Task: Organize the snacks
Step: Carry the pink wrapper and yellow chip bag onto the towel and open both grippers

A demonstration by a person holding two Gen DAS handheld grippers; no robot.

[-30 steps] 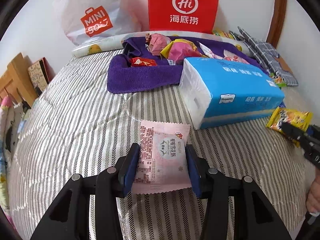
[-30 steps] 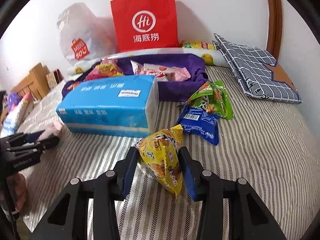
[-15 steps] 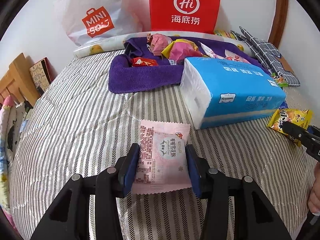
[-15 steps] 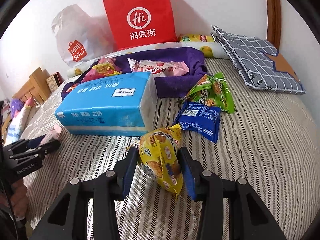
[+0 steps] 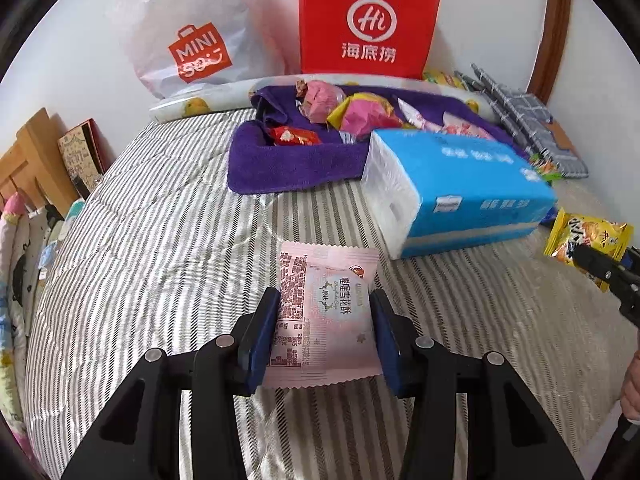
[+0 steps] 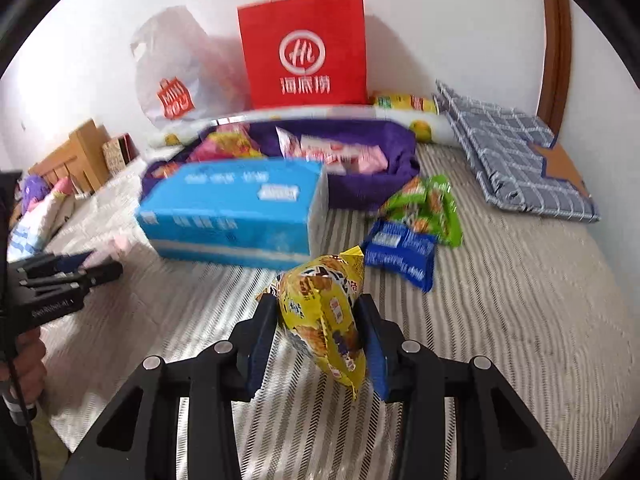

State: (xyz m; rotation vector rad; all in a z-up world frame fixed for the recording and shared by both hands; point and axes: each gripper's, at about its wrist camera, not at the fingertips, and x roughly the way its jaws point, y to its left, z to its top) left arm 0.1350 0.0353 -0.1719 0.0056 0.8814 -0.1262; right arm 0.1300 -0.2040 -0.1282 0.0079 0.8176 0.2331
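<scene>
My left gripper [image 5: 325,312] is shut on a pink snack packet [image 5: 326,312] and holds it over the striped bed. My right gripper [image 6: 318,316] is shut on a yellow snack bag [image 6: 324,312], lifted off the bed; it also shows in the left wrist view [image 5: 588,236]. A purple towel basket [image 5: 280,160] at the back holds several snacks. A blue snack packet [image 6: 402,254] and a green snack bag [image 6: 428,204] lie on the bed ahead of the right gripper.
A blue tissue pack [image 5: 460,188] lies between the grippers and the basket. A red paper bag [image 5: 368,20] and a white plastic bag [image 5: 192,36] stand against the wall. A checked cushion [image 6: 516,160] lies at the right. Wooden furniture [image 5: 24,160] edges the left.
The right gripper has risen and moved forward toward the basket with the yellow bag. The left gripper holds the pink packet and has moved slightly forward.
</scene>
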